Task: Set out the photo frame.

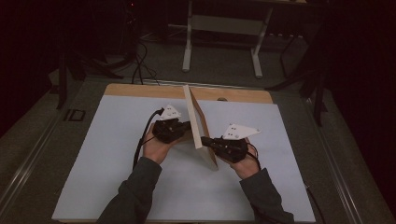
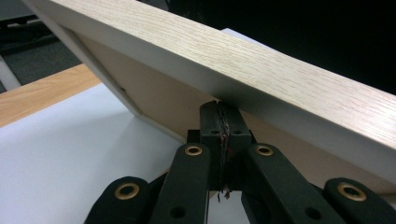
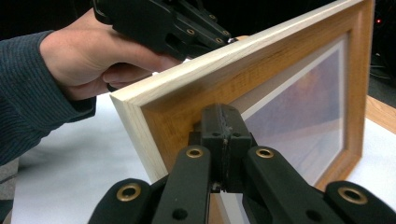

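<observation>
High view: I've got the picture frame point(image 1: 198, 122) standing tilted on the white mat point(image 1: 112, 163), left gripper point(image 1: 183, 128) clenched empty behind it, right gripper point(image 1: 208, 141) clenched empty against its front, propping it. Right gripper view reveals the glass point(image 3: 303, 112); left gripper view, the backing point(image 2: 163, 93).

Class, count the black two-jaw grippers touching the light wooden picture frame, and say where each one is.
2. The left gripper has its shut tips at the back of the light wooden picture frame; the right gripper has its shut tips against the glazed front, near its lower edge.
</observation>
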Demonstrator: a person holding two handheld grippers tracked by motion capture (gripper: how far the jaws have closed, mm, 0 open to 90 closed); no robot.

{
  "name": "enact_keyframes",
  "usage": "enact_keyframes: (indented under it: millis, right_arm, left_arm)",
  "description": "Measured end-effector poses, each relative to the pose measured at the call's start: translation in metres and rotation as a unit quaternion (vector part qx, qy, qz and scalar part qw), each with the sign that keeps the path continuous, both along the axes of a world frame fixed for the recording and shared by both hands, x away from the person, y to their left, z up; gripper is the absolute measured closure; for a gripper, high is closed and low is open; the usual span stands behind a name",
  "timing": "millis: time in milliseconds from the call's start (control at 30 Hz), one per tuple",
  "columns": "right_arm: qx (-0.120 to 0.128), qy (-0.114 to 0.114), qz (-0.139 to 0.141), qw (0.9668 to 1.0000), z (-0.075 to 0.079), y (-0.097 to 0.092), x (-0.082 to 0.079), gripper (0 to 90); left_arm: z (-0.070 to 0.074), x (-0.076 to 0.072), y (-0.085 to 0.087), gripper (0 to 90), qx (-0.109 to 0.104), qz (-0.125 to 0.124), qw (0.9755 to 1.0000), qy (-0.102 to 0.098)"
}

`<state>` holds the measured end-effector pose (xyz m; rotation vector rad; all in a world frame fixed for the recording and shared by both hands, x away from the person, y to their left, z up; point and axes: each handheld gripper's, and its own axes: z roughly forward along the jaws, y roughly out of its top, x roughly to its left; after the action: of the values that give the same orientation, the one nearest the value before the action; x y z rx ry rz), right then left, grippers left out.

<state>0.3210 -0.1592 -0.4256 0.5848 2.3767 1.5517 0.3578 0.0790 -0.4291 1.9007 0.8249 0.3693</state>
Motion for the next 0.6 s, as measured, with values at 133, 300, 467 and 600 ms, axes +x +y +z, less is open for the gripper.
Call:
enact_keyframes:
  millis: [133, 300, 467, 600]
  right_arm:
    - [-0.001, 0.000, 0.004, 1.0000, 0.000, 0.004, 0.000, 89.8]
    - [0.000, 0.002, 0.007, 1.0000, -0.001, 0.007, 0.000, 89.9]
    - [-0.001, 0.001, 0.009, 1.0000, -0.001, 0.010, -0.001, 89.9]
    - [-0.001, 0.001, 0.013, 0.9999, -0.001, 0.013, -0.001, 89.8]
  left_arm:
    - [-0.001, 0.002, 0.000, 90.0, -0.001, 0.002, 1.0000, 0.002]
    - [-0.002, 0.003, 0.000, 90.0, 0.000, 0.006, 1.0000, 0.001]
    - [-0.004, 0.005, -0.002, 90.0, -0.004, 0.005, 1.0000, 0.000]
    - [-0.003, 0.007, -0.003, 90.0, -0.001, 0.001, 1.0000, -0.002]
